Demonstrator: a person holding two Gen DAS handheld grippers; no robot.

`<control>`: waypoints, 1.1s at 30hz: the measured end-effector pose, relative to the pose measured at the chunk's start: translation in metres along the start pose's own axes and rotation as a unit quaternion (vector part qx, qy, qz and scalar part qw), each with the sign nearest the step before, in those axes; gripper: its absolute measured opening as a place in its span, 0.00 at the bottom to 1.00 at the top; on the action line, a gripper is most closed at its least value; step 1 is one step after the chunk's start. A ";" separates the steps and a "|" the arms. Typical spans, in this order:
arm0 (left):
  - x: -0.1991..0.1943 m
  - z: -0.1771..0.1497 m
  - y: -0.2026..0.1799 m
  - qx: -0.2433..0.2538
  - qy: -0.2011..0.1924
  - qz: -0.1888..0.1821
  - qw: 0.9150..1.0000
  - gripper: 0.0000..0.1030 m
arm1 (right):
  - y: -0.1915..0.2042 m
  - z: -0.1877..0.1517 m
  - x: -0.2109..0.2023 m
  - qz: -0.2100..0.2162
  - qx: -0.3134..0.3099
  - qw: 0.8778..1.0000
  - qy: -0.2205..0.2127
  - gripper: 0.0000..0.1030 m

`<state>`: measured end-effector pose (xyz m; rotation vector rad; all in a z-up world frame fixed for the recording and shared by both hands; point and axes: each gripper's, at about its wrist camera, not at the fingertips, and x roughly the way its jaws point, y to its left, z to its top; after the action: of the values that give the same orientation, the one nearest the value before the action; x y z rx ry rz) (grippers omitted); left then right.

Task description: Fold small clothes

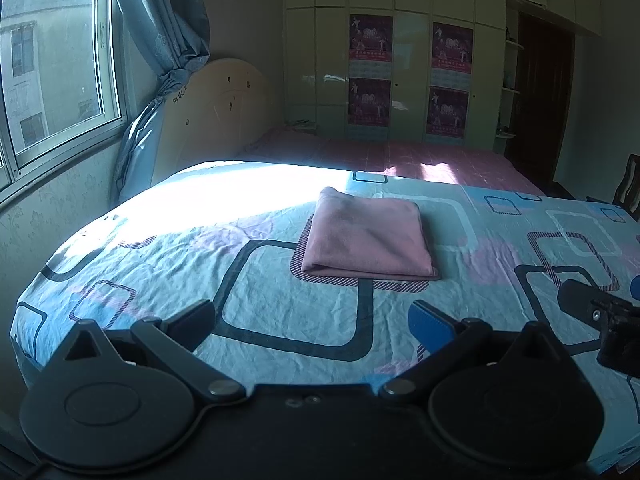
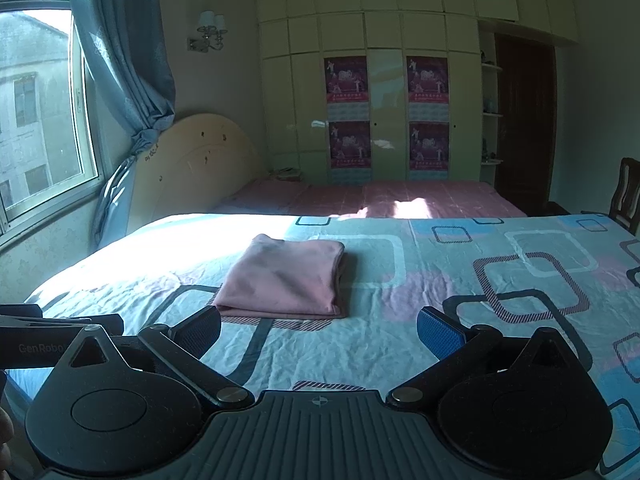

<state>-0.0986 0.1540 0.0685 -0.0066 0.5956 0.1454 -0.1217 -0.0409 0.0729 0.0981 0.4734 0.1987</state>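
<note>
One pink cloth [image 1: 366,236], prob. soft, rect. fold

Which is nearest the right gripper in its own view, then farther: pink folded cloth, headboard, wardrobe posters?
From the right gripper:
1. Pink folded cloth, just ahead, slightly left.
2. Headboard, left, by the curtain.
3. Wardrobe posters, on the far wall.

Home bedroom. Bed [image 2: 480,320] with a blue patterned sheet up front, second bed [image 2: 400,200] in a pink cover behind it, rounded cream headboard [image 2: 192,160]. Full-height wardrobe [image 2: 384,80] with posters [image 2: 346,80] on its doors, wall lamp [image 2: 208,32], blue curtain [image 2: 128,60] tied back beside a window [image 2: 36,100], dark door [image 2: 520,120], wooden chair [image 2: 626,192].
</note>
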 end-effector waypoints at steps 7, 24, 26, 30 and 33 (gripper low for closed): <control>0.000 0.001 0.000 -0.001 -0.001 0.000 1.000 1.00 | 0.000 0.000 0.001 -0.001 0.001 1.000 0.000 1.00; 0.002 0.003 -0.001 0.001 0.001 -0.002 1.000 1.00 | -0.002 0.000 0.003 0.001 0.000 1.000 0.004 1.00; 0.003 0.003 -0.002 0.003 0.002 -0.002 1.000 1.00 | -0.003 0.000 0.004 0.000 0.000 1.000 0.004 1.00; 0.004 0.004 -0.002 0.003 0.004 -0.003 1.000 1.00 | -0.004 0.001 0.006 0.001 0.000 1.000 0.007 1.00; 0.008 0.005 -0.002 0.003 0.006 -0.005 1.000 1.00 | -0.003 0.001 0.006 0.001 -0.001 1.000 0.007 1.00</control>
<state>-0.0895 0.1531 0.0680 -0.0043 0.6086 0.1343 -0.1150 -0.0429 0.0707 0.0962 0.4866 0.2012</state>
